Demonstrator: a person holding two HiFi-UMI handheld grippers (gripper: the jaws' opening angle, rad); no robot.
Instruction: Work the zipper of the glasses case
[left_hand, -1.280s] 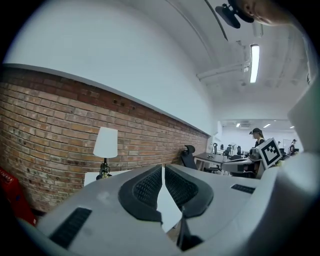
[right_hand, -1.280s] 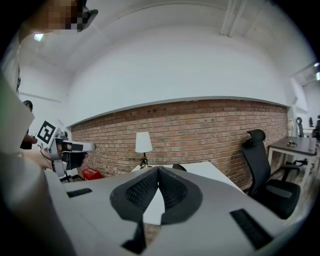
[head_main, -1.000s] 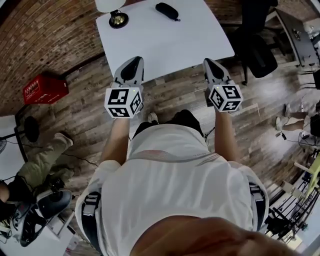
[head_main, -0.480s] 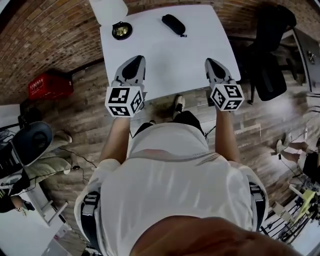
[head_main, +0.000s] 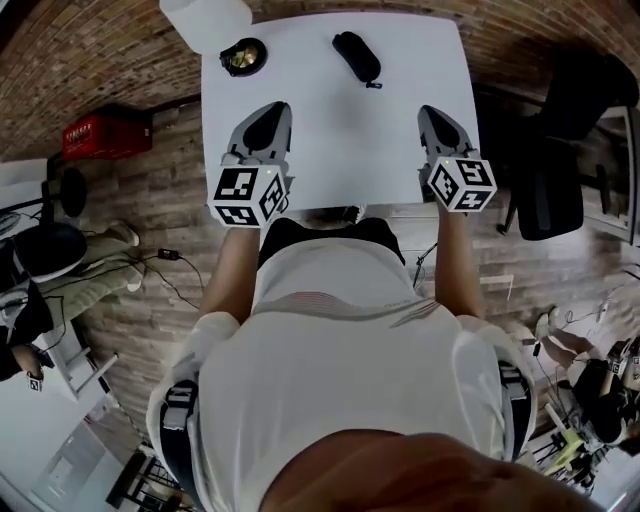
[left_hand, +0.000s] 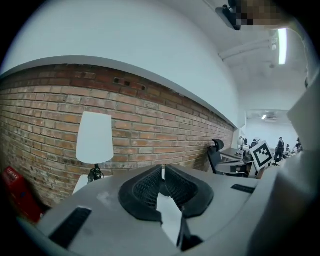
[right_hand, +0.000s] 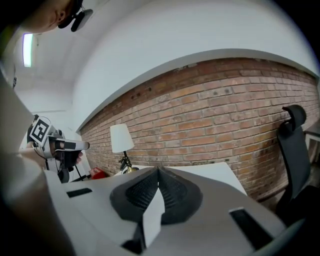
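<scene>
A black, oblong glasses case (head_main: 357, 58) lies slantwise on the white rectangular bench (head_main: 330, 150) in the upper middle of the head view, close to the bench's far edge. Nothing touches it. Upper left of it on the same bench stands a table lamp (head_main: 207, 20) with a white shade and a round brass-coloured foot.

The left gripper (head_main: 268, 114), grey with black pads and a cube of square markers, hangs over the near left part of the bench. The right gripper (head_main: 433, 116), built the same, hangs over the near right part. Both are well apart from the case, which sits beyond them, about midway between them across the frame.

In the left gripper view the left gripper (left_hand: 163, 168) has its ribbed black pads pressed together at the tips with nothing between them. The lamp (left_hand: 95, 138) and a red brick wall (left_hand: 150, 120) show behind.

In the right gripper view the right gripper (right_hand: 158, 170) likewise has its pads closed against each other and holds nothing. The lamp (right_hand: 119, 138) stands to the left and a black office chair (right_hand: 295, 145) at the right edge.

A red plastic crate (head_main: 100, 135) sits on the wooden plank floor (head_main: 170, 230) at the left of the head view.
</scene>
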